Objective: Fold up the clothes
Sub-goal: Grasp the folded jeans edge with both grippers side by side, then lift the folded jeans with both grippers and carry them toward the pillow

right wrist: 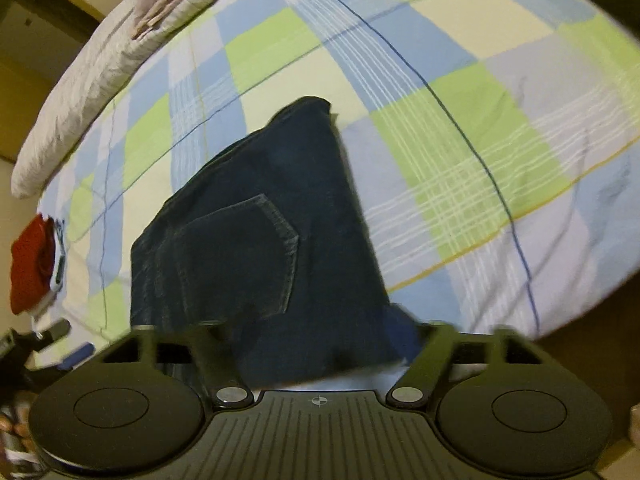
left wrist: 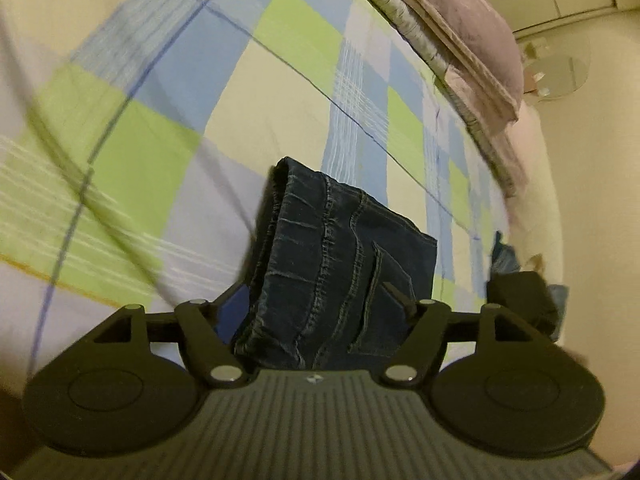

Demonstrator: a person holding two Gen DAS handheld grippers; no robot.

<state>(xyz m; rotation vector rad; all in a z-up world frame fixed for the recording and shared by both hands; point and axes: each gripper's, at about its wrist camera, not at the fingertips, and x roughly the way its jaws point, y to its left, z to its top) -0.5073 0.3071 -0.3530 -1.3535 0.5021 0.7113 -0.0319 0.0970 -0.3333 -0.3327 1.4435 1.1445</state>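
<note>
The bed (right wrist: 460, 128), under a checked blue and green sheet, carries dark jeans (right wrist: 256, 240) folded into a compact stack with a back pocket on top. They look mostly folded; whether another fold remains is unclear. The left gripper (left wrist: 320, 312) has its jaws wide apart with the denim between them, though grip is uncertain. The right gripper (right wrist: 320, 344) jaws also stand wide over the jeans' near edge.
</note>
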